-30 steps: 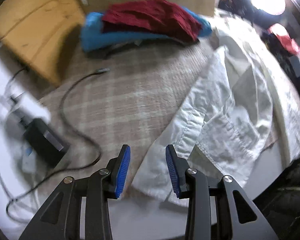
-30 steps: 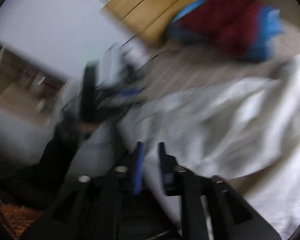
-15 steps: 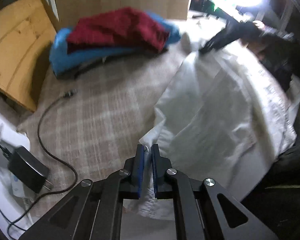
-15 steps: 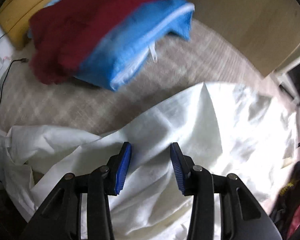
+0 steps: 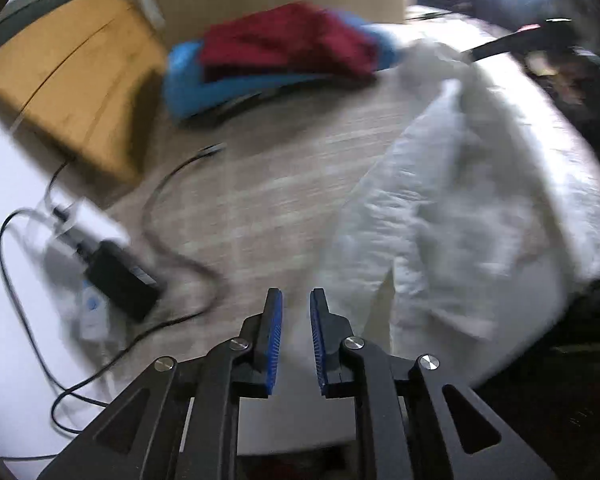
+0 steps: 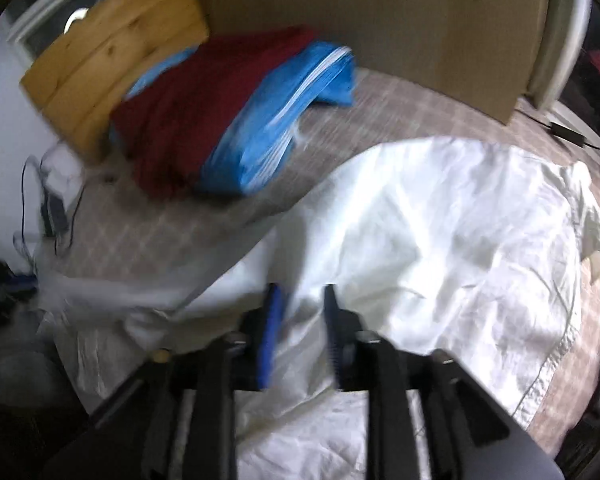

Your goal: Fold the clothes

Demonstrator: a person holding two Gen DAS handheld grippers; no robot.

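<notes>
A white shirt (image 6: pixel 440 240) is lying rumpled across the plaid-covered bed (image 5: pixel 260 200). The left gripper (image 5: pixel 296 300), jaws just reopening slightly, is hovering released at its edge, while the right gripper (image 6: pixel 300 292), also parting, is grasping nothing above the cloth.

My left wrist camera looks steeply down along my left gripper (image 5: pixel 296 312) from close above the checked bed cover (image 5: pixel 260 184), over the near-left edge of the white garment (image 5: pixel 460 208), facing the wooden board (image 5: pixel 76 80) at the far side. My right wrist camera looks down just as steeply along my right gripper (image 6: pixel 300 308), close over the middle of the white garment (image 6: pixel 440 232). Both views share the garment, the red and blue clothes pile (image 5: pixel 284 56) (image 6: pixel 220 116), the board (image 6: pixel 112 52) and the charger cable (image 5: pixel 172 200) (image 6: pixel 52 208).
</notes>
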